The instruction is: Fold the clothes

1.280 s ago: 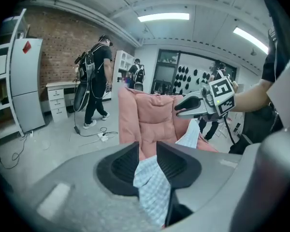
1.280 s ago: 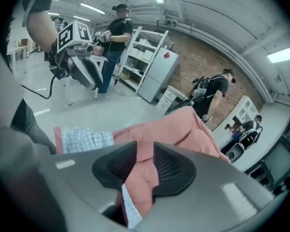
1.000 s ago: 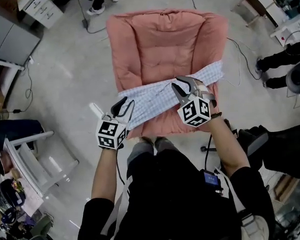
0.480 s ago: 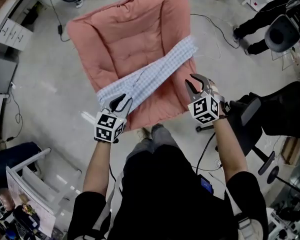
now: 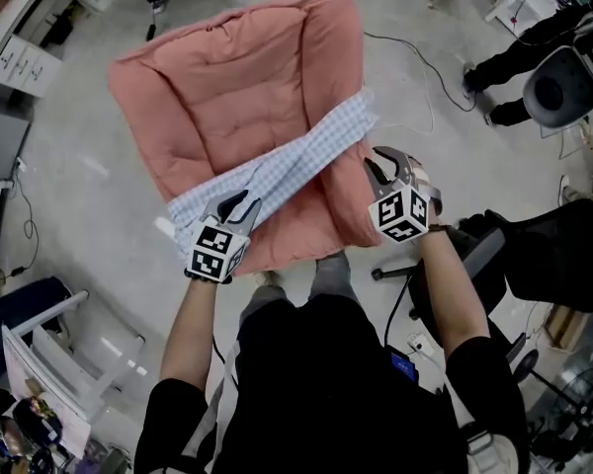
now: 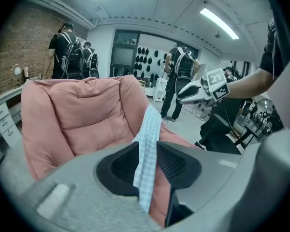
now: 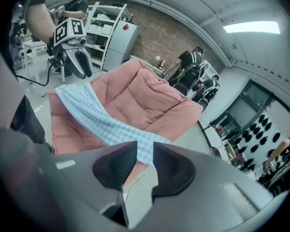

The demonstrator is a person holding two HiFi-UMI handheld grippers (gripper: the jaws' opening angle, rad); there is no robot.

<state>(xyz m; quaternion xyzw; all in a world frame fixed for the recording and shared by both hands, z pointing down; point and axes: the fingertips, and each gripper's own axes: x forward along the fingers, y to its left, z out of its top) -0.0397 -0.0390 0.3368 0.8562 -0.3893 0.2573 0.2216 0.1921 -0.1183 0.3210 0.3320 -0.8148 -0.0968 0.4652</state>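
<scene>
A long blue-and-white checked cloth (image 5: 296,156) lies flat and slantwise across a big pink cushion (image 5: 247,77) on the floor. My left gripper (image 5: 239,201) hovers over the cloth a little in from its lower left end and points along it. Its jaws stand narrowly apart, and the cloth (image 6: 150,129) and the cushion (image 6: 72,120) show through the gap. My right gripper (image 5: 387,156) hangs off the cushion's right edge, short of the cloth's upper right end. Its jaws are also slightly apart. The cloth (image 7: 92,115) lies beyond them, unpinched. Each gripper shows in the other's view: the right gripper (image 6: 198,88) and the left gripper (image 7: 77,57).
Cables (image 5: 405,57) run over the grey floor beside the cushion. An office chair (image 5: 563,77) and a person's legs (image 5: 504,62) are at the upper right. A black chair (image 5: 494,255) stands close by my right arm. A drawer cabinet (image 5: 20,62) is at the left, and several people stand behind.
The view has swung, so cushion and cloth now sit further left and slanted. The right gripper has gone from over the cloth's middle to beyond its right end. The cloth stays flat.
</scene>
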